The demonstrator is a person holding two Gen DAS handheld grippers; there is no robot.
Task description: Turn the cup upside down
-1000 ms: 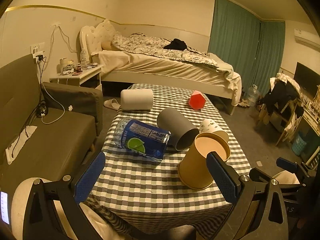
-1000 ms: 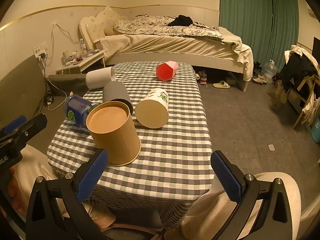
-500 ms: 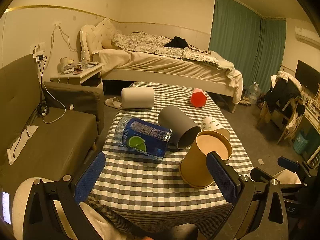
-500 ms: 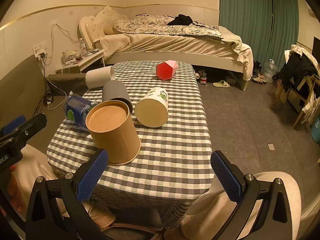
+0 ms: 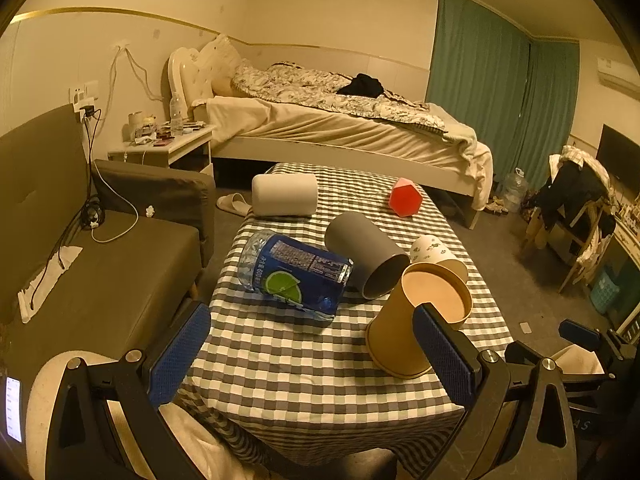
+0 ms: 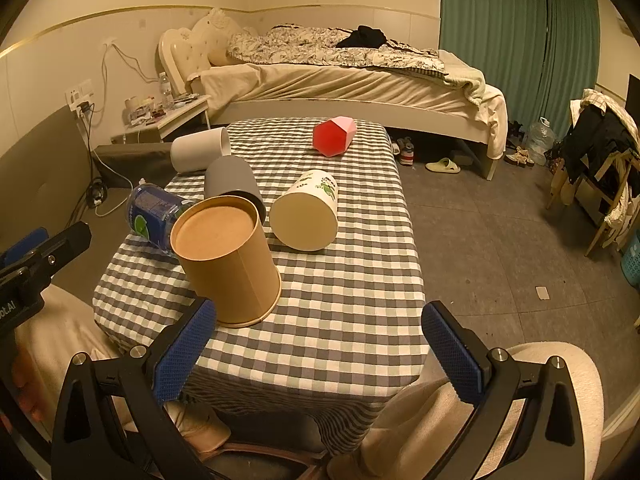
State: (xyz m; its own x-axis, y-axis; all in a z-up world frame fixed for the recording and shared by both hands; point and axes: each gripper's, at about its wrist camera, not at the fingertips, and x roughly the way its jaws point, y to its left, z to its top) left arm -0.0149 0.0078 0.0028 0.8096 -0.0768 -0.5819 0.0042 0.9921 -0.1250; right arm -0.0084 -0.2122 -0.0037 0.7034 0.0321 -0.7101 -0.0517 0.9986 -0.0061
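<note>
A tan paper cup (image 5: 416,320) (image 6: 228,256) stands upside down on the checked table (image 5: 304,364) (image 6: 340,300), rim on the cloth, near the front edge. A grey cup (image 5: 366,254) (image 6: 232,180), a white printed cup (image 5: 434,252) (image 6: 308,212), a white cup (image 5: 284,195) (image 6: 198,150) and a red cup (image 5: 406,197) (image 6: 334,136) lie on their sides. My left gripper (image 5: 312,356) is open and empty before the table's front edge. My right gripper (image 6: 320,350) is open and empty, just right of the tan cup.
A blue-labelled water bottle (image 5: 294,276) (image 6: 154,214) lies on its side at the table's left. A dark sofa (image 5: 100,264) is left of the table, a bed (image 5: 340,132) behind it, a chair with clothes (image 5: 576,208) on the right.
Both grippers have drawn back slightly from the table. The tan cup and other objects have not moved.
</note>
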